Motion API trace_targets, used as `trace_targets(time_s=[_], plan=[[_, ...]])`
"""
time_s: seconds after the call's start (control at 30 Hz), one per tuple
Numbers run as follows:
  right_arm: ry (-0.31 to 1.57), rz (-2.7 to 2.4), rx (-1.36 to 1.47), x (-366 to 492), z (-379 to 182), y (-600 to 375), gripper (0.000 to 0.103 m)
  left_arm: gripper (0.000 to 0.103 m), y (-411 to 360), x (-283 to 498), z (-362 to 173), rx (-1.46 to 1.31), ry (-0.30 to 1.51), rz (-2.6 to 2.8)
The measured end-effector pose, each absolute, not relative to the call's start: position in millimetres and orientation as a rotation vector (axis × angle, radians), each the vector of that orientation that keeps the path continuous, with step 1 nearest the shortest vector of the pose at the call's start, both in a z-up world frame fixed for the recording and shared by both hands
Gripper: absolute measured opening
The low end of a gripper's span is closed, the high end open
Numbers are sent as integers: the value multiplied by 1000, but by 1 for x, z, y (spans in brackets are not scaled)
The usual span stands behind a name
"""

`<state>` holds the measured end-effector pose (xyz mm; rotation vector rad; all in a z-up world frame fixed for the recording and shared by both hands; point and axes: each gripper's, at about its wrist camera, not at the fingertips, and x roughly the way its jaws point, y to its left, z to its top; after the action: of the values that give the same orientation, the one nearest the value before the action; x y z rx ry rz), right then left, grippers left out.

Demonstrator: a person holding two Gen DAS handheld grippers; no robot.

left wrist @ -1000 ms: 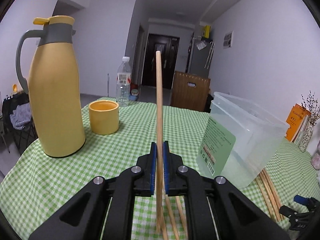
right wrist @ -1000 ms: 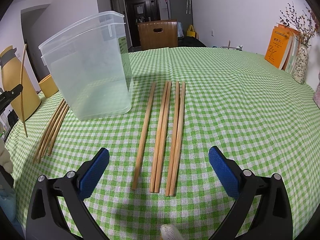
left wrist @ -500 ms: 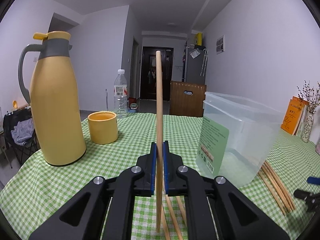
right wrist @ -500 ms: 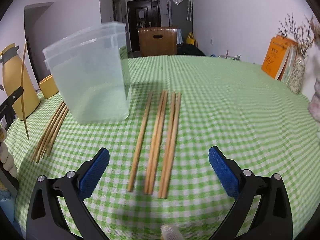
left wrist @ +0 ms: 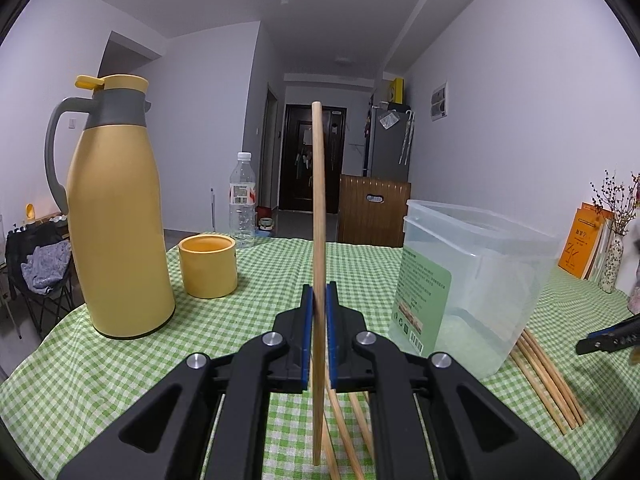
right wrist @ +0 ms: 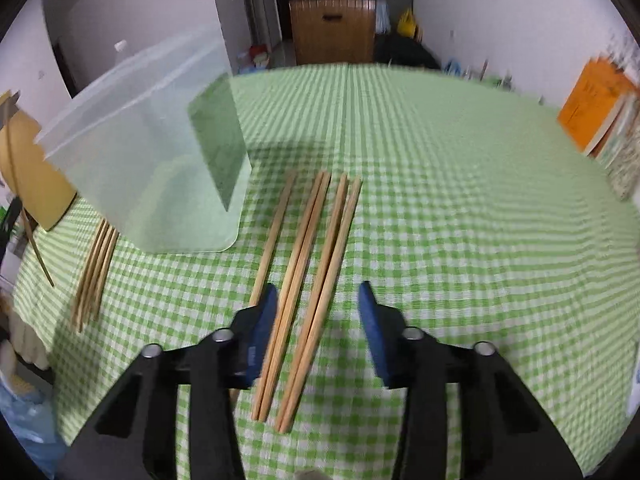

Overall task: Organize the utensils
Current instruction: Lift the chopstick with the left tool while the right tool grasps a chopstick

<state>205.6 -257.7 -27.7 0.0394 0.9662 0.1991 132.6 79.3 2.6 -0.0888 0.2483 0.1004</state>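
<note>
1. Chopsticks are spread over a round table covered by a green checked cloth, the largest surface in both views.
2. A clear plastic container with a green label is seen standing upright on the cloth, and it looks empty.
3. A yellow thermos jug with a grey handle is seen standing left of the container in the left wrist view, with a yellow cup just beside it and a clear water bottle behind.
4. Orange books are propped at the far right edge of the table.
5. The left gripper is seen clamped tight on 1 chopstick, which is held upright with its top well above the blue pads and its lower end below them.
6. The right gripper is pointed steeply down at the loose chopsticks; its jaws are closing, about a third apart, with 4 sticks lying between the pads and a 5th just outside the left pad. Whether any pad is touching a stick cannot be told through the blur.
7. Another bundle of chopsticks is seen lying on the cloth beside the near left corner of the container, apart from both grippers.
</note>
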Motion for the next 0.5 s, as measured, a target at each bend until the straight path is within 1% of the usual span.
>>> trace_targets(time_s=[0.07,0.3,0.5], plan=[[1032,196,76,224,-34,-262,28,4,80,132,4,-91,245,100],[1156,167,131,257,-54,-266,19,4,82,128,6,-102,231,97],[1188,145,95,271,-66,-255,19,4,83,126,8,-105,223,100]])
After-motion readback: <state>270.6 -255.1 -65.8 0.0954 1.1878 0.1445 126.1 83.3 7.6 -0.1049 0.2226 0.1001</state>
